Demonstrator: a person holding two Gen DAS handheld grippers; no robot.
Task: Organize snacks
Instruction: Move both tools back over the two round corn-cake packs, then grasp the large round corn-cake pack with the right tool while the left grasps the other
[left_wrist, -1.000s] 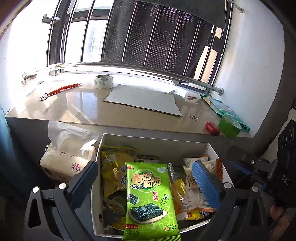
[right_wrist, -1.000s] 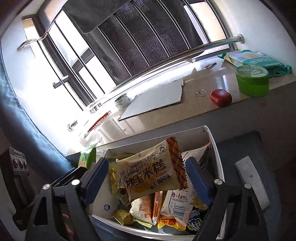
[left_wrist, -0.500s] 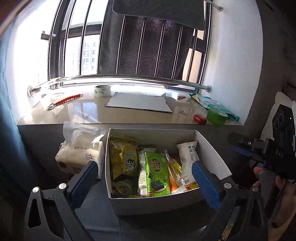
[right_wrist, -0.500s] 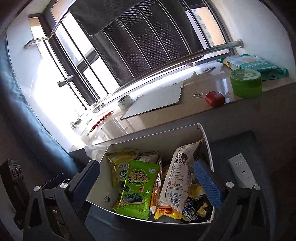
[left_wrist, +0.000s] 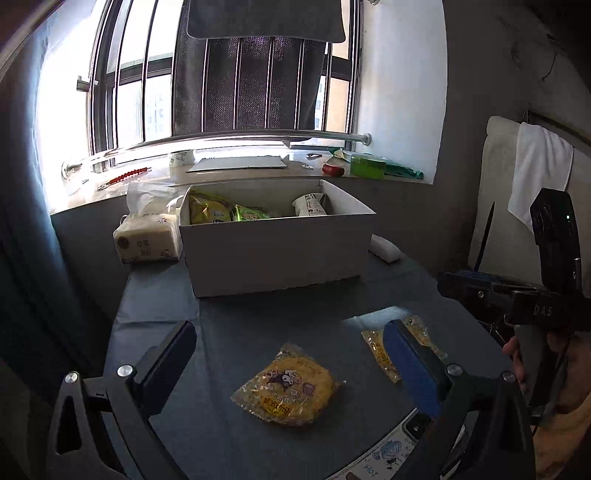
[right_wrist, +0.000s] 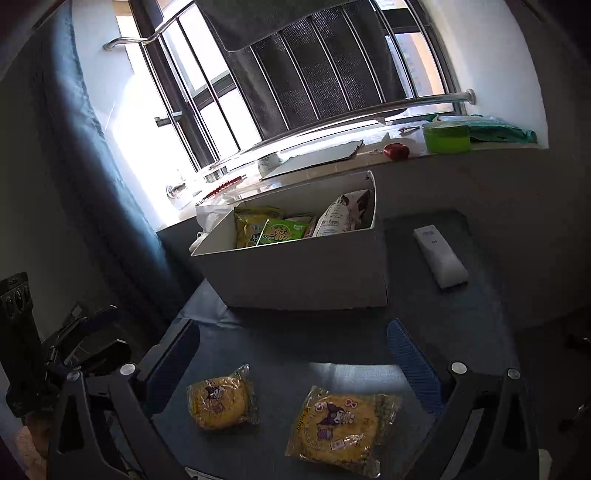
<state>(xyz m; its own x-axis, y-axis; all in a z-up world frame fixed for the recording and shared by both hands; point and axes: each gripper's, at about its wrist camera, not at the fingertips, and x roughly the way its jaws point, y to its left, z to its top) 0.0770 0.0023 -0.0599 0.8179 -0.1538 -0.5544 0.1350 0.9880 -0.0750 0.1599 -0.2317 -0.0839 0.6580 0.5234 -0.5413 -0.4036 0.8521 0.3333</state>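
A white cardboard box (left_wrist: 273, 251) (right_wrist: 306, 273) holds several snack packs on the dark table. Two yellow round cake packs lie on the table near me: one (left_wrist: 288, 393) (right_wrist: 219, 402) between my left gripper's fingers, the other (left_wrist: 384, 349) (right_wrist: 338, 424) to its right, partly behind the left gripper's blue pad. My left gripper (left_wrist: 291, 354) is open and empty above the first pack. My right gripper (right_wrist: 293, 354) is open and empty above both packs; its body shows at the right of the left wrist view.
A tissue pack (left_wrist: 147, 232) stands left of the box. A white remote (right_wrist: 439, 256) lies right of it. The windowsill behind holds a green container (right_wrist: 445, 137), a red object (right_wrist: 397, 150), cardboard (left_wrist: 236, 163) and tape (left_wrist: 181, 158).
Both grippers have pulled back from over the box toward the near table edge. The two yellow cake packs have come into view beneath them.
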